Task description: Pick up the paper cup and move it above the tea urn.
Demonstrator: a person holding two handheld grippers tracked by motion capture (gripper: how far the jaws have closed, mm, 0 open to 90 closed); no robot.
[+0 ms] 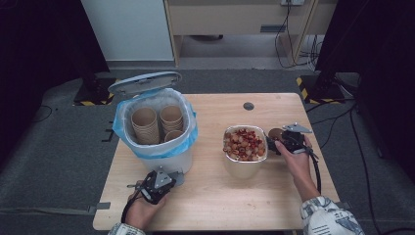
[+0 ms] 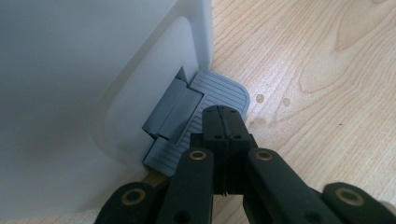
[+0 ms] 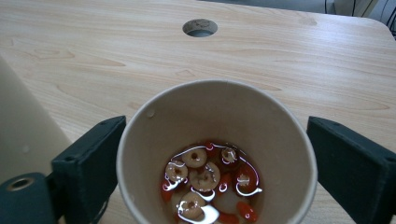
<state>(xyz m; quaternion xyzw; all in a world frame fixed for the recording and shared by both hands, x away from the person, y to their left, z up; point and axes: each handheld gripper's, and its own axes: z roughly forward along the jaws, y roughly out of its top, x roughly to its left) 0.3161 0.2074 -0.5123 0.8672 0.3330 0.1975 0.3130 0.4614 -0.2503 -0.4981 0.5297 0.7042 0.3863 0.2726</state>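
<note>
A white pedal bin [image 1: 164, 157] with a blue liner stands at the table's left, its lid [image 1: 145, 82] raised. Several stacked paper cups [image 1: 145, 125] sit inside it. My left gripper [image 2: 223, 114] is shut, and its tips rest on the bin's grey ribbed pedal [image 2: 219, 91]; in the high view this left gripper [image 1: 169, 177] sits at the bin's front foot. My right gripper [image 3: 215, 154] is shut on a brown paper cup [image 3: 219, 116] that holds liquid, cereal rings and red bits. The right gripper [image 1: 281, 139] and the cup [image 1: 275, 133] are just right of a bowl.
The pale bowl [image 1: 244, 169], heaped with rings and red pieces [image 1: 243, 143], stands mid-table between the bin and the held cup. A round cable hole [image 1: 248, 105] lies in the table's far side. Bare wood [image 1: 220, 196] stretches along the front edge.
</note>
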